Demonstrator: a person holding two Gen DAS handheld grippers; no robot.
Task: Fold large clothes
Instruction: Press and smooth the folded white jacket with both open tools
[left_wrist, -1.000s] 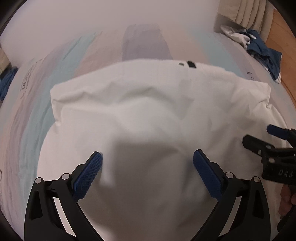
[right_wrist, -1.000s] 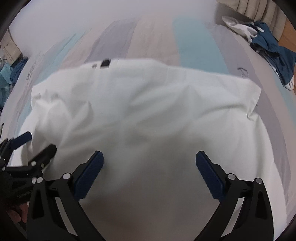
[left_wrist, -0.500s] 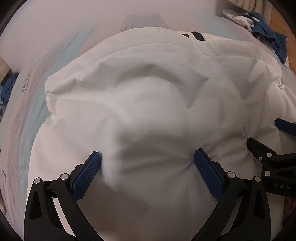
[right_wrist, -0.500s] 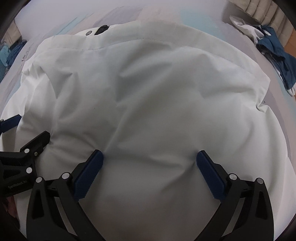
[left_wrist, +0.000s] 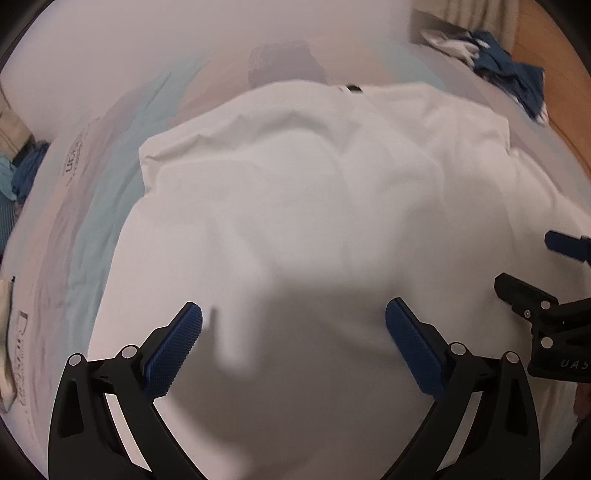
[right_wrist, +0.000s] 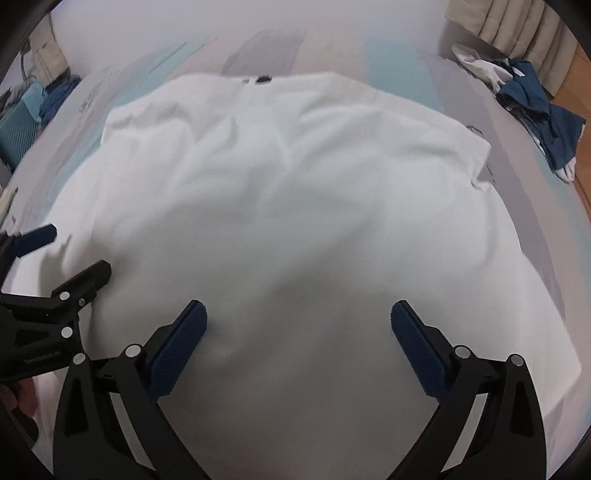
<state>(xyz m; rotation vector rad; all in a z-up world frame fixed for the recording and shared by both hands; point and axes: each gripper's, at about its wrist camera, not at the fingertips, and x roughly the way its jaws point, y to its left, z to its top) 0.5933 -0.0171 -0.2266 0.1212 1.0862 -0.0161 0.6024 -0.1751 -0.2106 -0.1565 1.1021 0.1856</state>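
Both wide-open, empty grippers, left gripper (left_wrist: 293, 332) and right gripper (right_wrist: 298, 332), hover over a soft, light white garment (right_wrist: 288, 192) on the striped bed (right_wrist: 399, 62), probably best gripped along its near edge.

Striped bedsheet (right_wrist: 399, 62), blue clothes pile (right_wrist: 546, 122), beige curtain (right_wrist: 517, 29)

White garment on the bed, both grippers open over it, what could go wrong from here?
Both the left gripper and the right gripper hang open side by side over the white garment, so they may collide or pinch several layers. The creases across its far half could get folded in. The pile of blue clothes lies near its far right corner and might snag.
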